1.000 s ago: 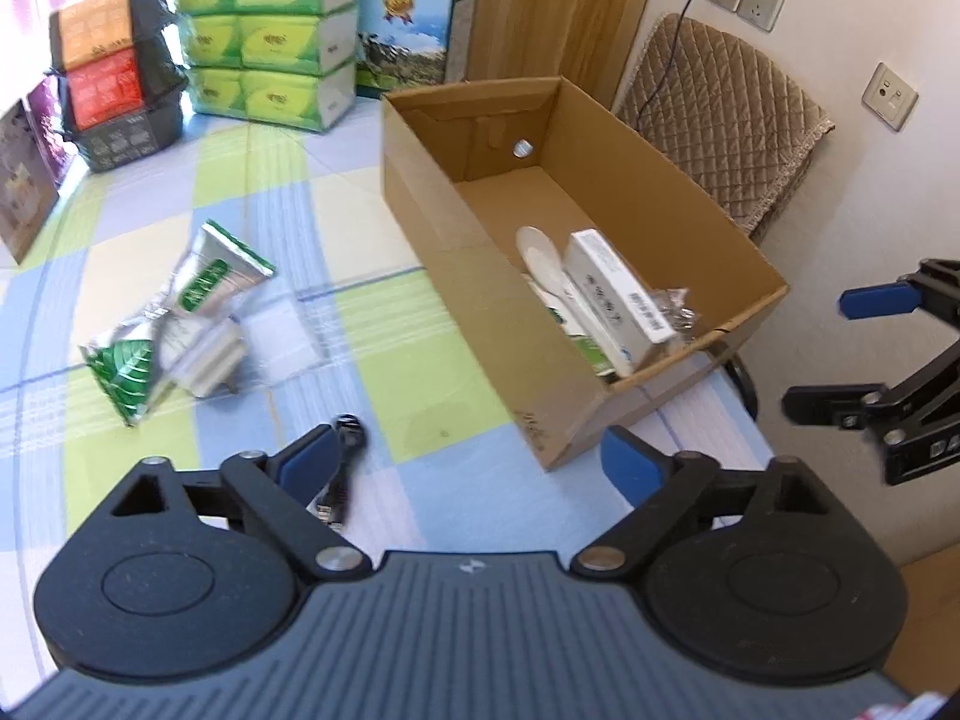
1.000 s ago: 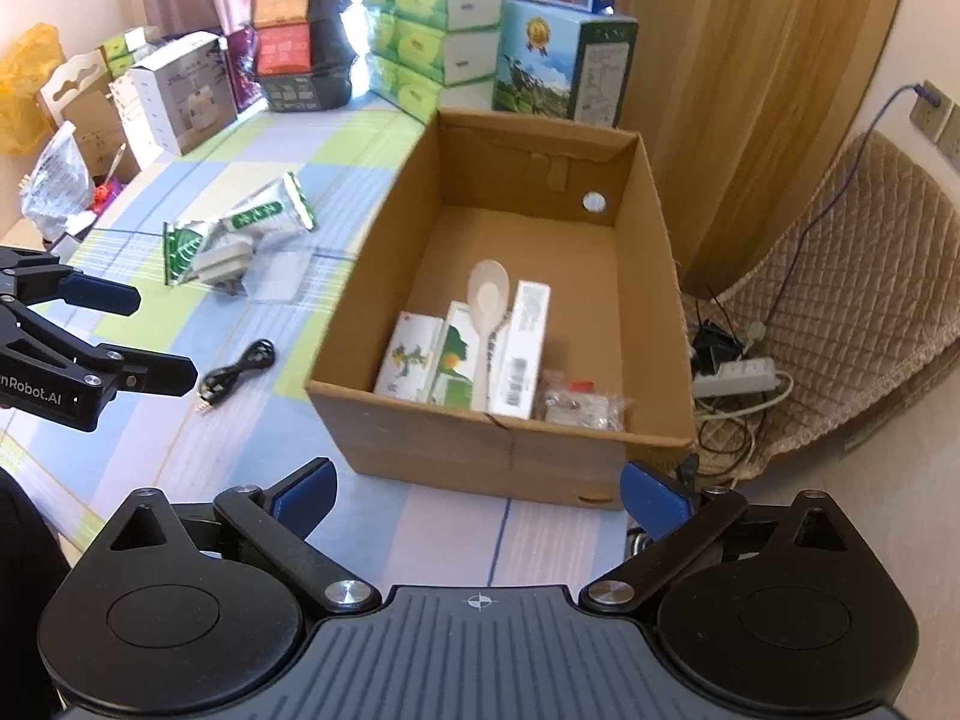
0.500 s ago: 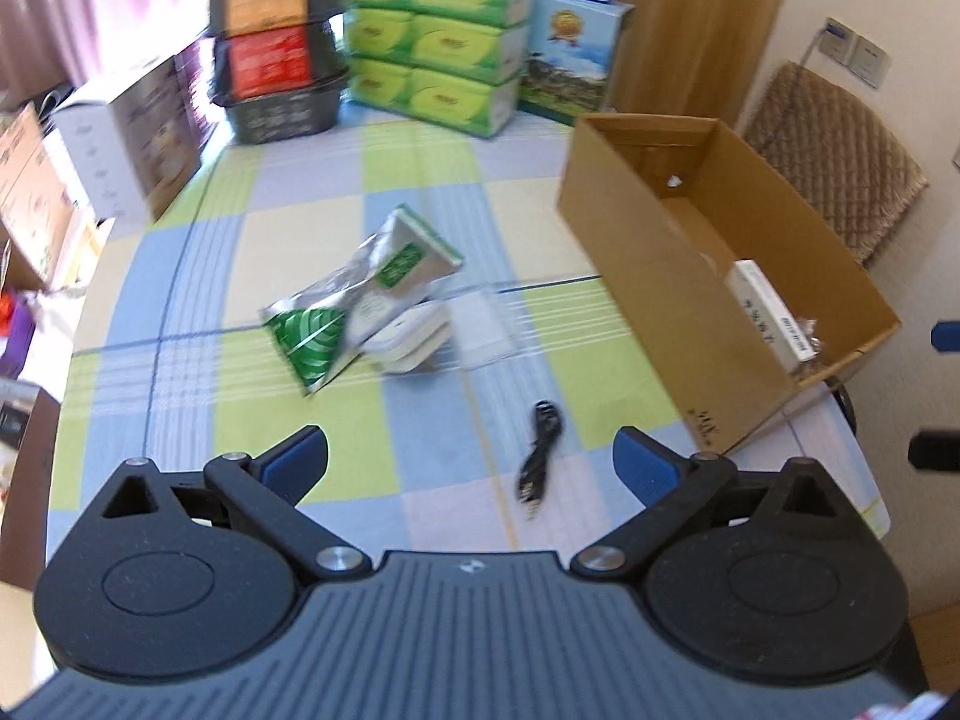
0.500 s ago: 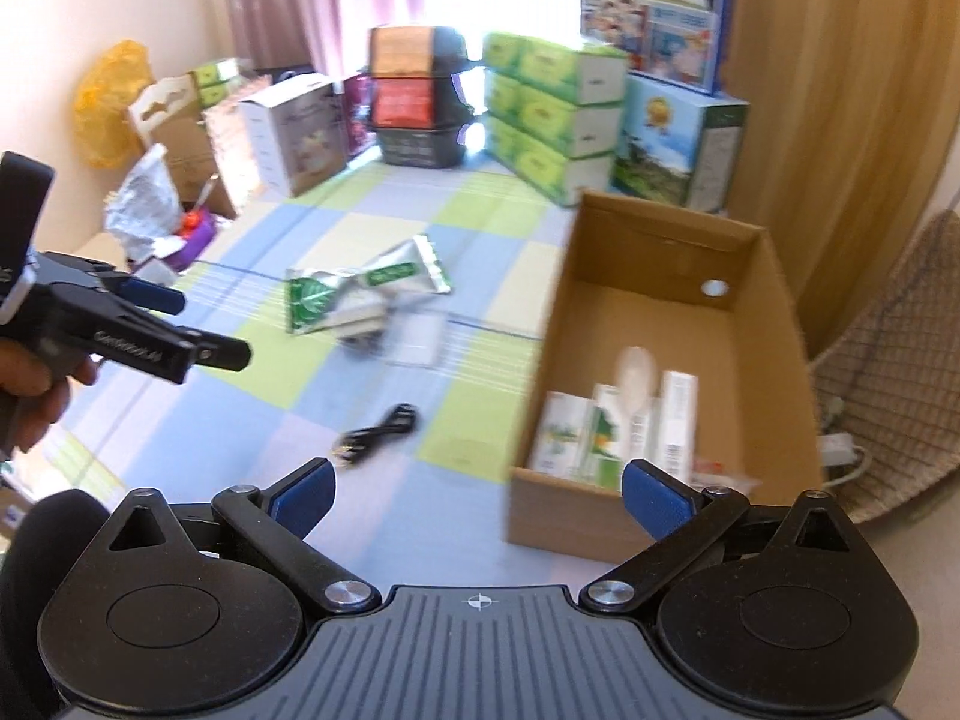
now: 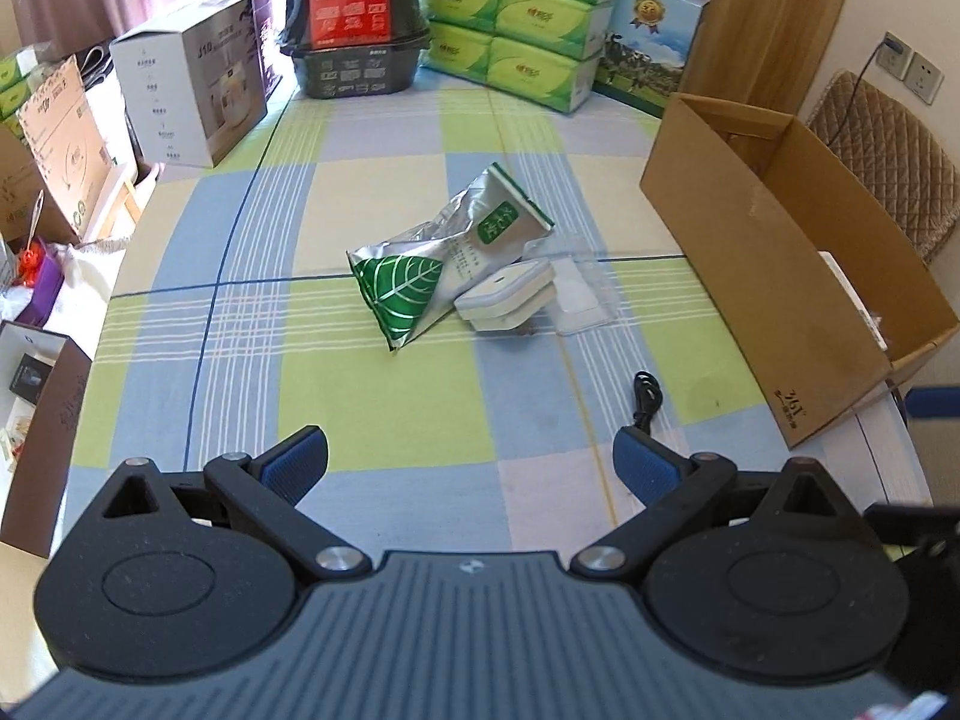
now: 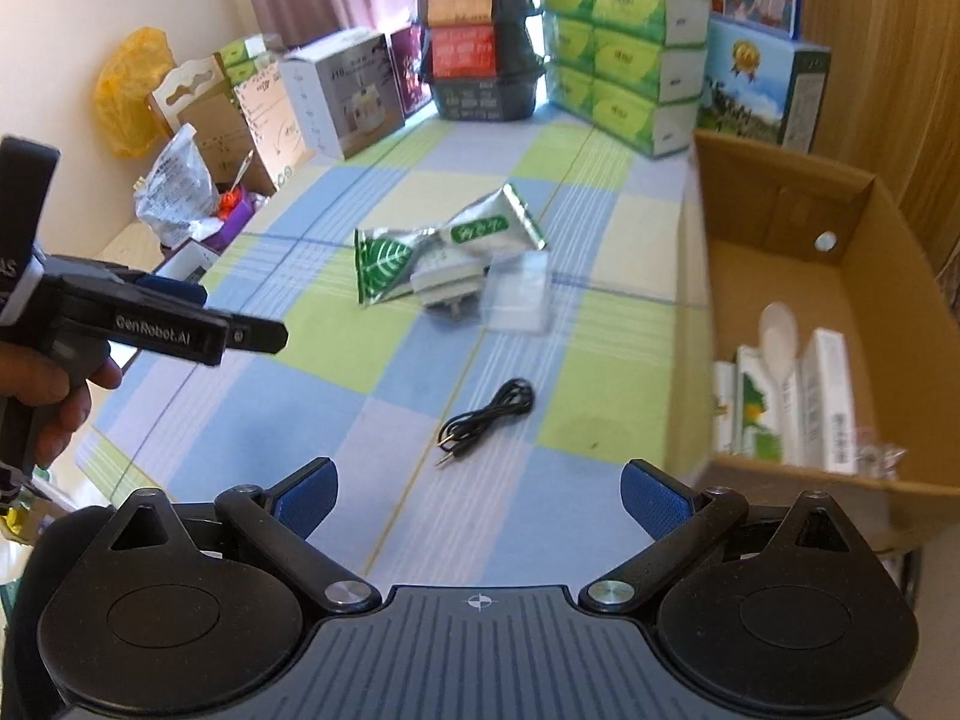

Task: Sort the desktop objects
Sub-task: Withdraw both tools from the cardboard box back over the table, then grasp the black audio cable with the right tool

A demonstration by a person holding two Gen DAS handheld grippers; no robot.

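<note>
A silver and green foil pouch [image 5: 444, 264] lies mid-table, its end resting on a small white case [image 5: 507, 300]. A clear plastic bag [image 5: 579, 291] lies just right of the case. A coiled black cable [image 5: 647, 399] lies nearer, ahead of my left gripper's right finger. My left gripper [image 5: 471, 465] is open and empty above the checked tablecloth. My right gripper [image 6: 480, 495] is also open and empty, with the cable [image 6: 489, 420] just ahead of it. The cardboard box [image 6: 780, 204] at the right holds a white spoon [image 6: 778, 336] and several small cartons [image 6: 831, 396].
Green tissue packs [image 5: 540, 18], black trays [image 5: 360, 18] and a white appliance box [image 5: 192, 84] line the far edge. More cartons and bags stand off the table's left side [image 6: 174, 192]. A hand [image 6: 54, 408] holds the left gripper [image 6: 240, 324]. A padded chair [image 5: 888, 156] stands behind the box.
Both views have swung left, away from the cardboard box and toward the pouch, case and cable on the table. Both grippers stayed open and empty.
</note>
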